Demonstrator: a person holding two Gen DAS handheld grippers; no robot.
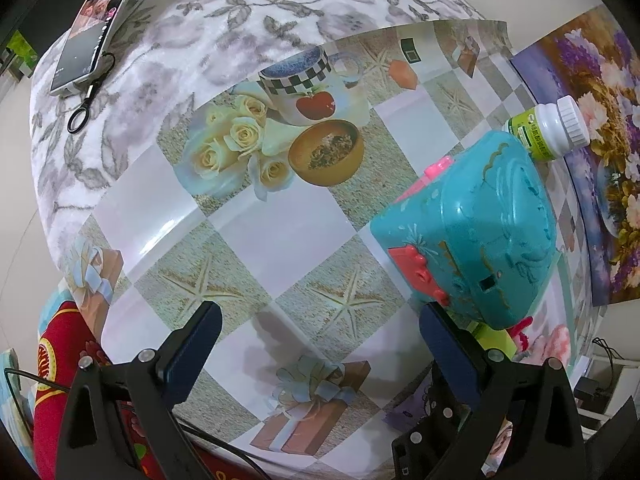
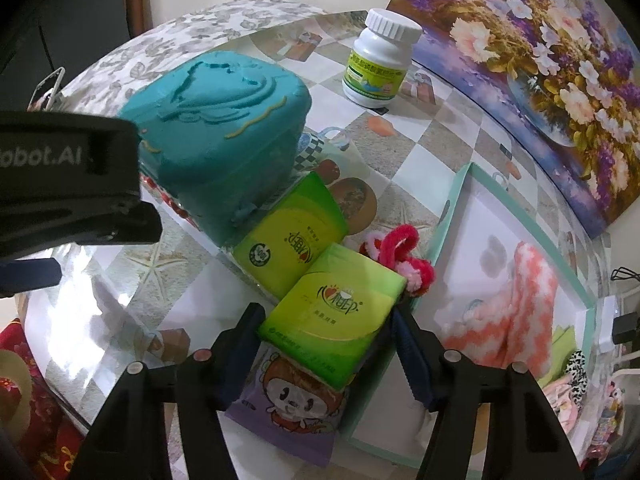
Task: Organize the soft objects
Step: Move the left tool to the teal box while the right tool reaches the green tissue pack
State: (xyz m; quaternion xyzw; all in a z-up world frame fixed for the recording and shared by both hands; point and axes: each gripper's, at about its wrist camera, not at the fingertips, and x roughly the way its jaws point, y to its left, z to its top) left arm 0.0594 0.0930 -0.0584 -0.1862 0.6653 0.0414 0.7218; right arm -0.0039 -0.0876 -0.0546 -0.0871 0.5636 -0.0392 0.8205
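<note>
In the right wrist view, my right gripper (image 2: 326, 320) is closed around a green tissue pack (image 2: 332, 312), which lies partly over a purple cartoon pack (image 2: 284, 412). A second green tissue pack (image 2: 292, 236) lies beside a teal plastic case (image 2: 224, 128). A pink-and-red pipe-cleaner toy (image 2: 400, 256) sits by the edge of a white, teal-rimmed tray (image 2: 452, 208) that holds a pink-and-white knitted cloth (image 2: 516, 304). In the left wrist view, my left gripper (image 1: 320, 328) is open and empty over the tablecloth, left of the teal case (image 1: 472, 232).
A white pill bottle (image 2: 380, 60) stands at the back near a flower painting (image 2: 540, 60). A phone (image 1: 96, 24) on a stand and a cable lie at the far left. The table's front edge (image 1: 224, 440) is below the left gripper.
</note>
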